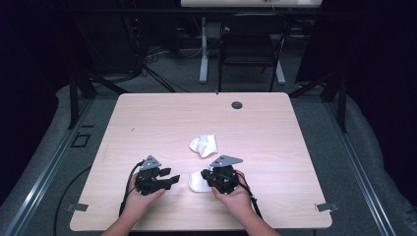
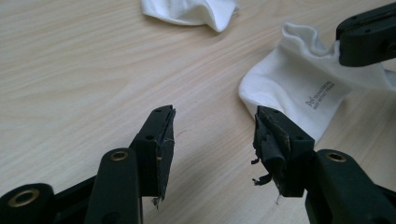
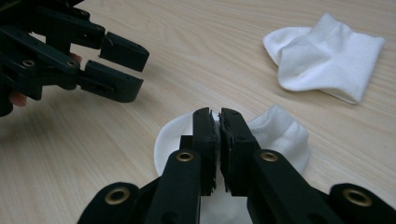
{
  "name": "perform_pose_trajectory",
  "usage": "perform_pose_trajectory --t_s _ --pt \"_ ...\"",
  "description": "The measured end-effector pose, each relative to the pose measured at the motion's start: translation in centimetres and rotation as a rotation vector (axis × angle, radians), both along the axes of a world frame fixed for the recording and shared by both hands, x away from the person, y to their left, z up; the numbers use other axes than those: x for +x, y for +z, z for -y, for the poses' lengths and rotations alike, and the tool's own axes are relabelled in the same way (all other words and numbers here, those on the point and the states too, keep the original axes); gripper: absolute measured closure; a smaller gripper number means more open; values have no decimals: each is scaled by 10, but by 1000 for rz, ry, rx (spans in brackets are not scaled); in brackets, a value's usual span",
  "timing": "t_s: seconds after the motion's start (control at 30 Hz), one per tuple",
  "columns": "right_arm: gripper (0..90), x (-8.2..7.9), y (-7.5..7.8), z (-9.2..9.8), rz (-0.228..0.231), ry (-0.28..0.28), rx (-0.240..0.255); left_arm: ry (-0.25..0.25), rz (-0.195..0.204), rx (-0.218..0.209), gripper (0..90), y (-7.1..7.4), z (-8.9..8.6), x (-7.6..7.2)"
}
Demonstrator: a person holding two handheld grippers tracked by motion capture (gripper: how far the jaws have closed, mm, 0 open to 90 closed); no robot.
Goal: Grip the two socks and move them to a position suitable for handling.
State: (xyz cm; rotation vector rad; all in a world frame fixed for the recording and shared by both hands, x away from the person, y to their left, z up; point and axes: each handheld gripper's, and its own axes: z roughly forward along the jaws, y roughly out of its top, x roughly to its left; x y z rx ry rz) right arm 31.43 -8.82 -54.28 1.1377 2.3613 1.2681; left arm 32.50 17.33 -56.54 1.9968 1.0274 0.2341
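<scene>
near sock (image 3: 280,135): white ankle sock, small grey print on its side, lying crumpled on the counter (image 1: 147,123), one edge pinched between the right tool (image 3: 218,122) jaws | far sock (image 3: 327,56): white ankle sock, folded, flat on the counter, well apart from the near sock | count: 2

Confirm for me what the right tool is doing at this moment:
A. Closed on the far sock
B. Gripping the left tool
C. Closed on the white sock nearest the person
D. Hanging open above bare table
C: in the right gripper view, the right tool has its jaws pressed together on a fold of the near sock, while the far sock lies apart, untouched.
</scene>
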Motion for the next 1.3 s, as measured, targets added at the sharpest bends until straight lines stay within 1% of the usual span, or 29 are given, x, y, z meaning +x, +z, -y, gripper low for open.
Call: perform_pose_trajectory --t_s 0.03,0.07,0.13,0.27,0.3,0.33,0.37,0.4,0.43,0.5,0.57,0.63,0.67,0.7,0.73,0.8,0.87,0.9,1.0,1.03,1.07,1.17,1.2,1.23,1.3 --pt "853 0 2 3 -2 1 -4 -3 -5 0 488 -1 3 0" --pt "853 -1 3 5 -3 -5 4 -8 -12 7 495 -1 6 1" --pt "853 -1 5 10 5 -5 6 -11 -12 21 508 -1 12 1" --pt "853 -2 7 17 7 -20 21 -10 -12 30 528 0 24 3" --pt "853 -2 7 19 5 -23 27 -10 -12 30 529 0 24 3" --pt "853 -2 7 20 5 -27 26 -14 -6 31 530 2 28 4" --pt "853 -2 7 20 10 -25 27 -8 -10 18 531 2 31 4" --pt "853 -3 8 20 5 -27 27 -7 -12 12 531 2 33 5" --pt "853 -3 7 20 11 -28 27 -7 -12 12 532 2 33 5" --pt "853 -4 8 21 15 -24 14 -20 -24 13 533 -1 41 5" --pt "853 -4 8 21 17 -24 15 -31 -36 20 534 -3 47 4" --pt "853 -5 8 22 21 -27 17 -32 -39 24 544 -5 49 4" --pt "853 -5 8 22 22 -27 17 -37 -46 35 551 -7 52 3" --pt "852 -5 7 22 22 -33 25 -37 -47 41 564 -8 53 3" --pt "853 -5 7 23 22 -31 21 -38 -45 51 576 -9 54 4" --pt "852 -5 6 23 24 -33 29 -37 -47 57 611 -10 54 3" --pt "853 -5 6 23 23 -34 29 -40 -49 60 665 -10 54 3" --pt "853 -5 7 24 25 -35 28 -40 -42 75 681 -12 55 3" --pt "853 -5 8 27 30 -39 28 -40 -42 80 750 -13 55 3" --pt "853 -5 8 27 30 -39 28 -42 -47 84 750 -13 55 2" --pt "853 -6 9 29 32 -42 31 -43 -45 89 795 -14 55 2" --pt "853 -6 10 32 36 -52 39 -42 -35 92 859 -13 53 2" --pt "853 -7 11 33 34 -59 42 -38 -36 85 871 -13 53 1" --pt "853 -7 11 35 35 -57 32 -37 -35 83 880 -12 52 1" --pt "853 -8 11 39 35 -62 30 -37 -36 83 890 -11 50 1"
